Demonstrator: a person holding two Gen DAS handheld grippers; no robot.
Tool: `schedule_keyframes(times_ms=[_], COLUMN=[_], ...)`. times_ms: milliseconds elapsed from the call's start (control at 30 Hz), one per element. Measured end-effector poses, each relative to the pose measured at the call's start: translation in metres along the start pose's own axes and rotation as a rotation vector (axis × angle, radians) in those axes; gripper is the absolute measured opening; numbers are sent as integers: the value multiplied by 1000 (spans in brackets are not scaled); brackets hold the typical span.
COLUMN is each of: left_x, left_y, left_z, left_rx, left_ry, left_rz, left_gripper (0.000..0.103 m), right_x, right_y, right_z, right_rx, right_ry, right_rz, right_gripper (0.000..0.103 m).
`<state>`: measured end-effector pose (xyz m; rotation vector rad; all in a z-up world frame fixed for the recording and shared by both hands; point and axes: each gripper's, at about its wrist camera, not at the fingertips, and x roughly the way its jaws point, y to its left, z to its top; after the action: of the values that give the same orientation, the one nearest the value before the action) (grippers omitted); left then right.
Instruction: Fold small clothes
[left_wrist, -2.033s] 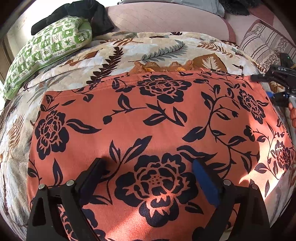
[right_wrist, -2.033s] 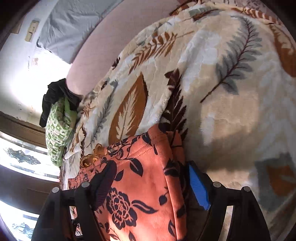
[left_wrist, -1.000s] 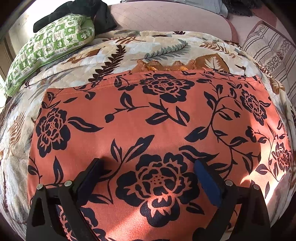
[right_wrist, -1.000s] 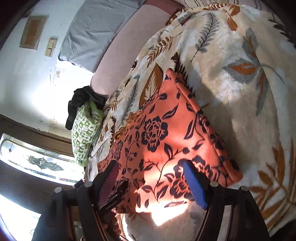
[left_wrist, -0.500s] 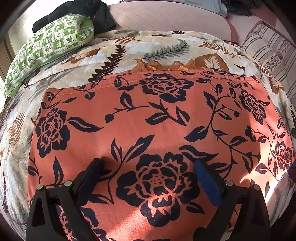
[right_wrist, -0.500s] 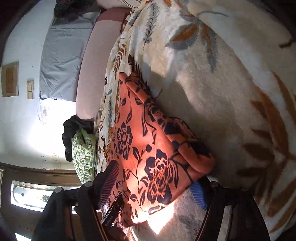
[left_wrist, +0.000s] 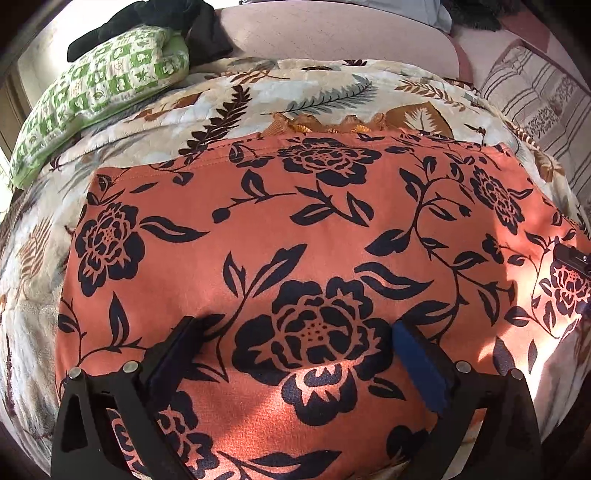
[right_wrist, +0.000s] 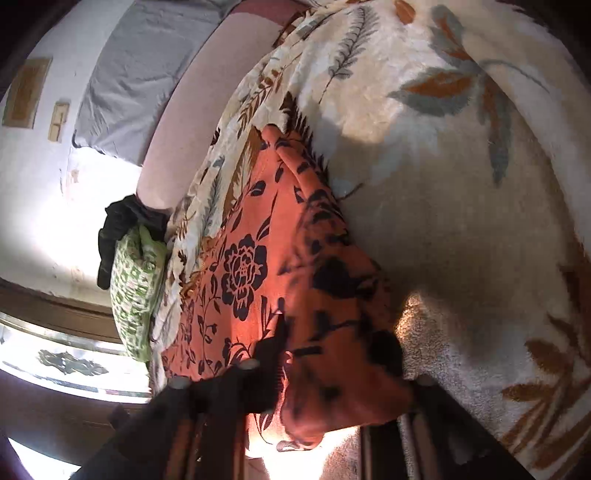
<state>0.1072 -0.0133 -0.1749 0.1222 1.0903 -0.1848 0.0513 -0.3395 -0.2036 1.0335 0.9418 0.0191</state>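
An orange garment with a dark floral print (left_wrist: 295, 229) lies flat on a leaf-patterned blanket (left_wrist: 207, 99). My left gripper (left_wrist: 295, 354) is open, its fingers resting on the garment's near part. In the right wrist view the garment's right edge (right_wrist: 325, 332) sits bunched between my right gripper's fingers (right_wrist: 343, 373), which have closed in on the fabric. The right gripper also shows at the right edge of the left wrist view (left_wrist: 572, 258).
A green patterned pillow (left_wrist: 103, 92) with a black cloth (left_wrist: 177, 14) on it lies at the far left. A pink cushion (left_wrist: 332, 33) runs along the back. A striped pillow (left_wrist: 535, 103) lies at the far right. The blanket (right_wrist: 461, 184) spreads right of the garment.
My right gripper moved down to the garment's right edge and closed its fingers around the bunched fabric. My left gripper stayed open and still.
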Motion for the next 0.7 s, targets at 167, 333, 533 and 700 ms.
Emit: schedule_keyframes(times_ms=[167, 333, 533, 700], left_x=[-48, -112, -141, -138], left_y=[53, 143, 242, 272], left_z=[-6, -38, -111, -147], left_rx=[-183, -372, -573, -673], left_ry=[-103, -231, -228, -187], left_rz=[-48, -16, 88, 52], left_gripper=[101, 101, 101, 101], right_x=[-21, -16, 61, 184], right_y=[106, 230, 314, 280], right_z=[-12, -64, -174, -263], right_rx=[-321, -587, -784, -923], right_ry=[-71, -73, 96, 359], right_rz=[-40, 31, 36, -157], right_gripper=[9, 9, 9, 28])
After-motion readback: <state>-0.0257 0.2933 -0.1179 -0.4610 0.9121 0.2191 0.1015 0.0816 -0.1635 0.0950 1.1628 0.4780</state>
